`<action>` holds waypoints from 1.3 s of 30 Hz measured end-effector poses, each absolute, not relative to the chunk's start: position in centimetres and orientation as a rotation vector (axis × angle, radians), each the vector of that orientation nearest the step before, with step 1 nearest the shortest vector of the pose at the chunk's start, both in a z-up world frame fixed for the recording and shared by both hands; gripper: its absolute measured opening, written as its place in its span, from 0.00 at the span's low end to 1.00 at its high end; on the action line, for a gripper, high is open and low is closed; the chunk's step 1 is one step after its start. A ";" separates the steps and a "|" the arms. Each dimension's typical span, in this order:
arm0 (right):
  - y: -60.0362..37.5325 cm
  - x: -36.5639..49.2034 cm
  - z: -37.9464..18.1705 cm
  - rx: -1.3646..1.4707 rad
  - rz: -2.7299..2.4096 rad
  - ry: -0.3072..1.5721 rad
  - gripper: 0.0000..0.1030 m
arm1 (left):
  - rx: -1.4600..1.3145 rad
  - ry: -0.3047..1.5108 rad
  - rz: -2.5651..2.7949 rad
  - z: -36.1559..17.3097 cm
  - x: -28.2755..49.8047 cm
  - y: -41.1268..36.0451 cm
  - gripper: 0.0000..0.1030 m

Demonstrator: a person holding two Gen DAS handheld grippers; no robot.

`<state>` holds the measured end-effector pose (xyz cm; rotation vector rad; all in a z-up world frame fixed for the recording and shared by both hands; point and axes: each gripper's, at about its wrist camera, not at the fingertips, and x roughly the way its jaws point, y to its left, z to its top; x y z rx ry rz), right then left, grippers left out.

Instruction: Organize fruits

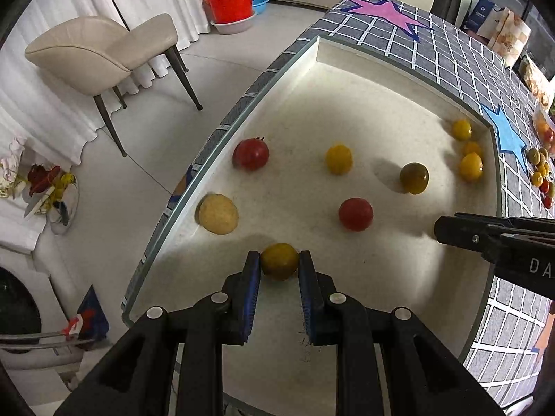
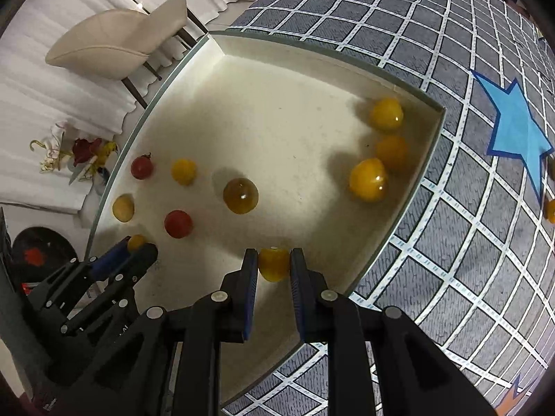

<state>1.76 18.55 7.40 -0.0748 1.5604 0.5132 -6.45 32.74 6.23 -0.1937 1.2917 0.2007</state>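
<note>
Fruit in both grippers: left gripper (image 1: 279,263) jaws clamped on yellow tomato (image 1: 279,260), right gripper (image 2: 274,263) jaws on another yellow tomato (image 2: 273,264), both low over tray (image 1: 347,52) floor, near edge.

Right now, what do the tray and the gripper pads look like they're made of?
The tray looks like matte off-white plastic or coated board; its dull, faintly speckled floor shows no glare. The pads look like blue ribbed rubber, judging by their fine ridges. Neither is certain.
</note>
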 end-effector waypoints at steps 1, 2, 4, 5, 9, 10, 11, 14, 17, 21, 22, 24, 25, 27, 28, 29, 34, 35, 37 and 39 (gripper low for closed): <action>18.8 1.8 7.2 -0.073 0.515 1.562 0.20 | -0.188 1.294 0.201 6.2 -6.4 32.7 0.23; 18.6 1.8 7.2 -0.071 0.515 1.563 0.20 | -0.185 1.295 0.201 6.3 -6.3 32.6 0.23; 18.6 1.9 7.1 -0.072 0.518 1.564 0.20 | -0.180 1.299 0.202 6.3 -6.3 32.5 0.23; 18.7 1.9 7.1 -0.073 0.521 1.565 0.21 | -0.179 1.300 0.203 6.3 -6.3 32.5 0.27; 18.7 1.9 7.1 -0.063 0.542 1.571 0.26 | -0.163 1.244 0.235 7.3 -6.7 32.5 0.88; 18.6 1.9 7.2 -0.064 0.553 1.574 0.31 | -0.158 1.241 0.231 7.5 -6.8 32.5 0.88; 18.7 1.9 7.3 -0.064 0.557 1.573 0.37 | -0.150 1.252 0.226 7.5 -6.7 32.4 0.88; 18.9 1.8 8.0 -0.050 0.563 1.564 0.54 | -0.138 1.285 0.221 7.3 -6.9 32.2 0.88; 18.7 1.8 9.5 -0.038 0.562 1.539 0.70 | -0.153 1.299 0.208 7.8 -7.4 32.5 0.88; 18.0 1.6 11.9 -0.054 0.544 1.505 0.80 | -0.168 1.319 0.180 8.9 -8.1 32.4 0.88; 17.7 1.4 12.4 -0.067 0.536 1.506 0.82 | -0.167 1.326 0.174 9.3 -8.2 32.4 0.88; 17.2 0.8 13.1 -0.099 0.515 1.506 0.90 | -0.153 1.337 0.163 10.2 -8.5 32.2 1.00; 16.8 0.5 13.4 -0.115 0.504 1.504 0.98 | -0.149 1.333 0.156 10.5 -8.6 32.2 1.00; 16.4 0.1 14.0 -0.156 0.497 1.501 1.00 | -0.126 1.317 0.149 11.5 -9.0 32.0 1.00; 16.0 -0.2 14.2 -0.193 0.489 1.515 1.00 | -0.111 1.304 0.149 12.1 -9.1 31.8 1.00; 16.0 -0.3 14.4 -0.216 0.480 1.524 1.00 | -0.103 1.298 0.152 12.5 -9.2 31.8 1.00; 16.1 -0.9 16.2 -0.297 0.451 1.543 1.00 | -0.166 1.319 0.131 14.0 -9.6 32.8 1.00; 16.2 -1.0 16.6 -0.316 0.442 1.548 1.00 | -0.188 1.329 0.123 14.2 -9.6 33.2 1.00; 16.1 -1.5 17.4 -0.329 0.435 1.560 1.00 | -0.190 1.347 0.134 14.7 -9.8 33.7 1.00; 16.2 -1.9 18.3 -0.333 0.435 1.578 1.00 | -0.182 1.356 0.125 15.3 -10.2 34.1 1.00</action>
